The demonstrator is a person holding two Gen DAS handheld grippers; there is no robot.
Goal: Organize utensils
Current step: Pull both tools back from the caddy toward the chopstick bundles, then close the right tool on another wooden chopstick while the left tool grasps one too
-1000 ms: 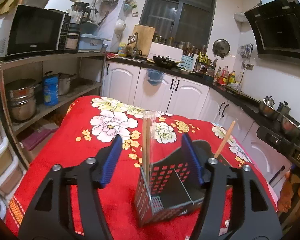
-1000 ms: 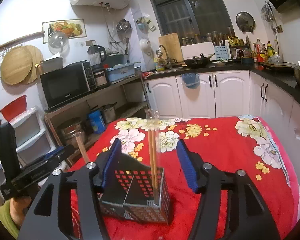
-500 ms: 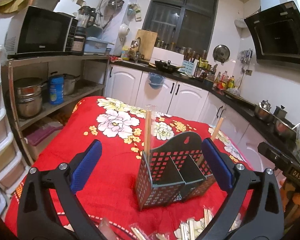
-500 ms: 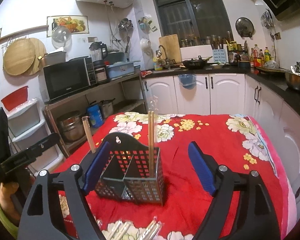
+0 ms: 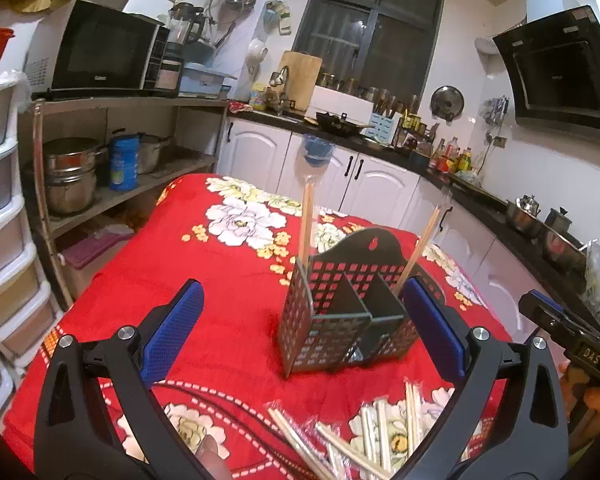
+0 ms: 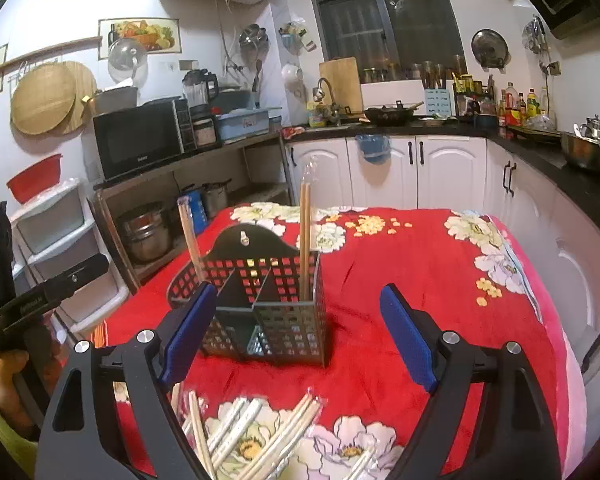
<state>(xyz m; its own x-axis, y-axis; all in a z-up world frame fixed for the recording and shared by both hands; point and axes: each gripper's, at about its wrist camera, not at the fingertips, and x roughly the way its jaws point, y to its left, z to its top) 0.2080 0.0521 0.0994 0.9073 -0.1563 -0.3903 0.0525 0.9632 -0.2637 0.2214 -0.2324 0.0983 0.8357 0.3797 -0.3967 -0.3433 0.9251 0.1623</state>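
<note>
**pan_rack:** So what are the two grippers doing here?

**chopstick_dan:** The left gripper, black frame with blue ribbed pads, has its jaws spread wide with nothing clamped. Its right pad sits in front of the right side of the dark grey perforated plastic utensil caddy; can't tell if it touches. The left pad hangs over bare cloth, well apart from the caddy.

**pan_rack:** And the other one?

**chopstick_dan:** The right gripper is the same build. Its jaws are opening, empty too. Its left pad overlaps the caddy's near left corner in that view, and the right pad is off over the red cloth. So neither one holds anything.

**pan_rack:** Where's the caddy?

**chopstick_dan:** Standing upright in the middle of the table, on the red tablecloth with white flowers. Dividers split it into compartments; I can make out three or so, not sure of the exact count.

**pan_rack:** Counts?

**chopstick_dan:** One caddy. Two wrapped pairs of light wooden chopsticks stand in it: one upright pair in clear wrap in a corner compartment, and one leaning pair at the opposite end. Then there's a loose pile of wrapped chopsticks lying flat on the cloth nearer the cameras than the caddy. They overlap and run off the bottom edge, so I can't count them properly; several packs at least.
</note>
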